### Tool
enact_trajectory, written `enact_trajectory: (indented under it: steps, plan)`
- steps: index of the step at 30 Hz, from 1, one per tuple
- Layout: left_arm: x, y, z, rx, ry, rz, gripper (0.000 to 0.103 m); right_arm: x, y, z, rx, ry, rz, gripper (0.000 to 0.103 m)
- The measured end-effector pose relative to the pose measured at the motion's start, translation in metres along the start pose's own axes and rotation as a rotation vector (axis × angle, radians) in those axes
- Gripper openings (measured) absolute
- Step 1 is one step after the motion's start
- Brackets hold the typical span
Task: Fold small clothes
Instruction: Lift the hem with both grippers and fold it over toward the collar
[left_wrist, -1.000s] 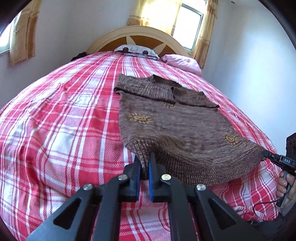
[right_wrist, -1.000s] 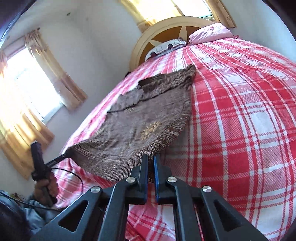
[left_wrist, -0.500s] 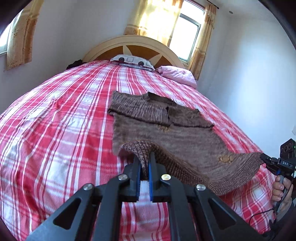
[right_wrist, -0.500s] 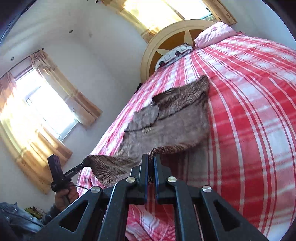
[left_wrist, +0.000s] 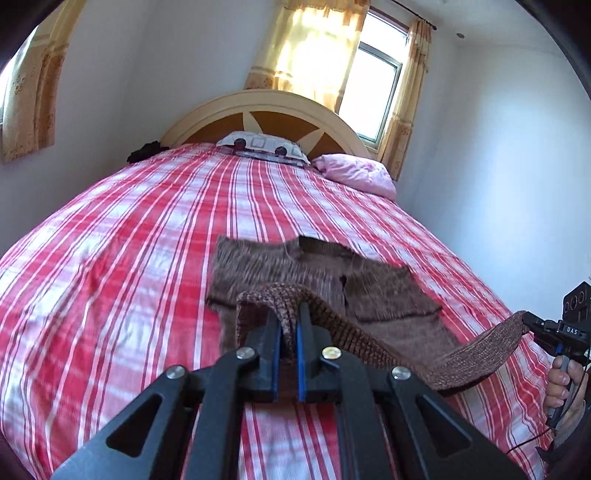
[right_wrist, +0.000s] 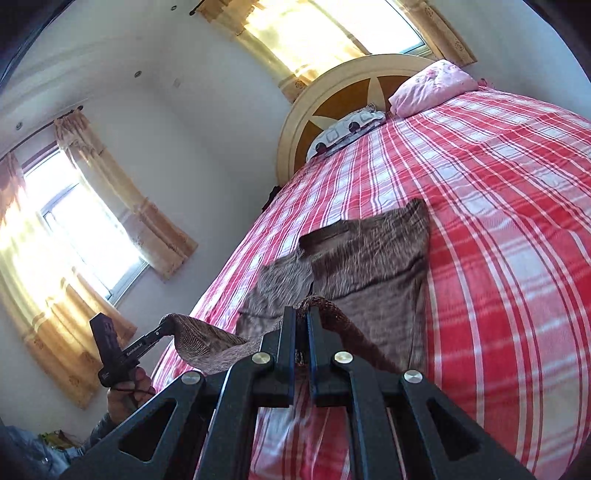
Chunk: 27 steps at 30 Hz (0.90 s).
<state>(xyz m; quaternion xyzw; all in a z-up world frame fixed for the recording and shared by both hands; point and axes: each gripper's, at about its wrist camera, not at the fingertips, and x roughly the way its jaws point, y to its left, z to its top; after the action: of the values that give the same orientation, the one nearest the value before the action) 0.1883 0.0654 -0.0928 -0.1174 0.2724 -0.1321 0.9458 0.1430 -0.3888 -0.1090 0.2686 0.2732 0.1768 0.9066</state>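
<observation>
A small brown knitted sweater (left_wrist: 317, 273) lies on the red plaid bed, collar toward the headboard; it also shows in the right wrist view (right_wrist: 373, 269). My left gripper (left_wrist: 287, 314) is shut on the left corner of its ribbed hem. My right gripper (right_wrist: 302, 317) is shut on the right corner of the hem, and shows at the right edge of the left wrist view (left_wrist: 526, 320). Both corners are lifted off the bed and the hem hangs between them above the sweater's body. The left gripper shows in the right wrist view (right_wrist: 162, 329).
The red and white plaid bedspread (left_wrist: 129, 240) covers the whole bed. A patterned pillow (left_wrist: 264, 146) and a pink pillow (left_wrist: 354, 173) lie by the round headboard (left_wrist: 258, 114). A white wall runs close along the bed's right side.
Both grippers have lifted the hem off the bed and carried it toward the collar. The lower half of the sweater now arches over the upper half.
</observation>
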Motion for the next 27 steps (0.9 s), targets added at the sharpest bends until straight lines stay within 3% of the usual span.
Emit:
enact_trajectory:
  steps: [11, 27]
  plan:
    - [0.064, 0.012, 0.056, -0.05, -0.006, 0.012, 0.007, 0.055, -0.011, 0.08, 0.003, -0.036, -0.038, 0.005]
    - [0.215, 0.039, 0.07, -0.063, 0.192, 0.074, 0.007, 0.186, -0.098, 0.135, 0.099, 0.089, -0.225, 0.005]
